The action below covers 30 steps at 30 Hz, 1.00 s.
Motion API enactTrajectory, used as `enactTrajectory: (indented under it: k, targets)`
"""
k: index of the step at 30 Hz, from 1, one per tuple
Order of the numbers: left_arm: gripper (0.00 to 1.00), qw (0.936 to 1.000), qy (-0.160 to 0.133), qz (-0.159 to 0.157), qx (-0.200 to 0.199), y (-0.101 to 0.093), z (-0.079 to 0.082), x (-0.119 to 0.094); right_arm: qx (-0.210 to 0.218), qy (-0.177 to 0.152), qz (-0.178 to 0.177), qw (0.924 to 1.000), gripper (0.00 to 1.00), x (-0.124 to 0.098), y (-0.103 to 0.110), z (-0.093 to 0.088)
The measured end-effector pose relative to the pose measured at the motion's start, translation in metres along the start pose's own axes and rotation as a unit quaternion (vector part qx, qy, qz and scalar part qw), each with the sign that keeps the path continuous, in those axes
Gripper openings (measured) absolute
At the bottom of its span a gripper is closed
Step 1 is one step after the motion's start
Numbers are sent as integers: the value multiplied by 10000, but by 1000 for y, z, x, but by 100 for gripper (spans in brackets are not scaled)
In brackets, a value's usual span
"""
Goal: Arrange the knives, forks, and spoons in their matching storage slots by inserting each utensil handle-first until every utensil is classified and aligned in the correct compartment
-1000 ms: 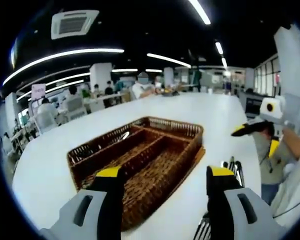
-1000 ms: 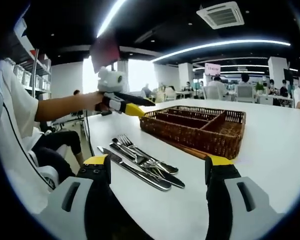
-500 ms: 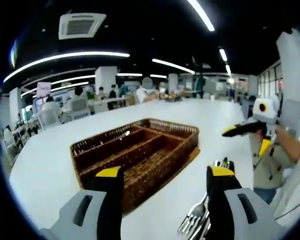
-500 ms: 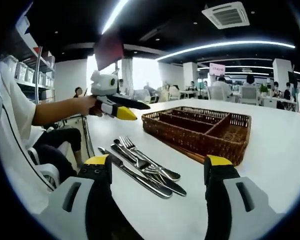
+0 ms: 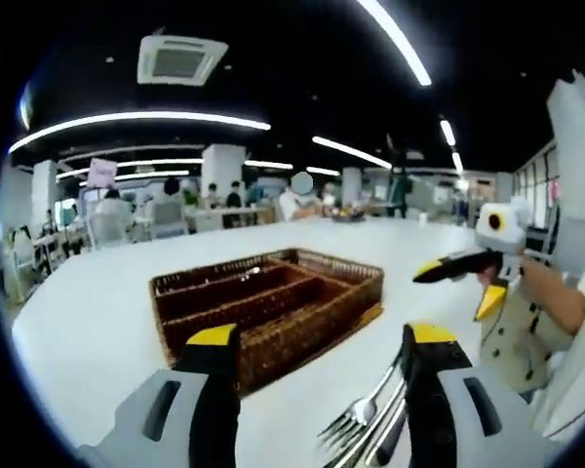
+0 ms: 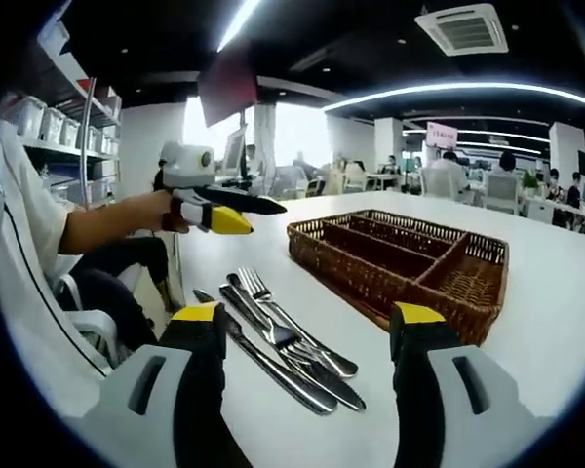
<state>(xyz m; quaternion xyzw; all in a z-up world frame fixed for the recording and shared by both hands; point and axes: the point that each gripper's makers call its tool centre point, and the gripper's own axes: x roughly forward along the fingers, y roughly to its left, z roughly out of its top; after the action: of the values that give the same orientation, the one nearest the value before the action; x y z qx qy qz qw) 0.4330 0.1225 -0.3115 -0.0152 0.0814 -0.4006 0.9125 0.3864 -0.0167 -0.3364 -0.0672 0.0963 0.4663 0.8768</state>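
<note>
Left gripper: my left gripper [image 5: 317, 353] rises from 6 o'clock of the left gripper view, its yellow-tipped jaws spread wide with nothing between them; in the right gripper view it [image 6: 236, 212] hangs in the air at 10 o'clock, held out in my hand [image 6: 144, 211], its jaws drawn close together there.

Right gripper: my right gripper [image 6: 309, 330] stands released, jaws apart and empty, over the white table [image 6: 556, 292]; in the left gripper view it [image 5: 452, 273] hovers at 3 o'clock, above the table's edge.

Tray: the brown wicker tray [image 5: 273, 307] sits on the table at the centre of the left gripper view, just beyond my left jaws; in the right gripper view it [image 6: 402, 268] lies toward 2 o'clock. Wicker walls split it into long slots.

Utensils: the forks [image 6: 273, 314] and a knife [image 6: 268, 369] lie loose and side by side on the table, just beside the tray, between my right jaws; fork tines [image 5: 356, 421] show at 5 o'clock in the left gripper view.

In the slots: something pale glints in the far slot; I cannot tell what it is.

Setting: people sit at distant tables under long ceiling lights [image 5: 141, 122].
</note>
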Motion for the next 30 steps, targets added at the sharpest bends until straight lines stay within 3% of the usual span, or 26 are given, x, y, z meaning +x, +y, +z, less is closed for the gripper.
enactTrajectory:
  k: [8,15,22,30]
  targets:
    - [68,9996,-98,242,53,3,-4,-16,-111,227,233,9994,62,19,3,-4]
    - [69,9993,-151,325,43,-3,-10,-22,-248,456,383,9979,61,36,1,-5]
    - [70,9991,-56,408,-12,-11,-29,-27,-467,754,556,9945,59,55,0,-8]
    - [69,9979,-36,643,-58,-13,-43,-36,-715,1365,1028,9827,42,75,6,-25]
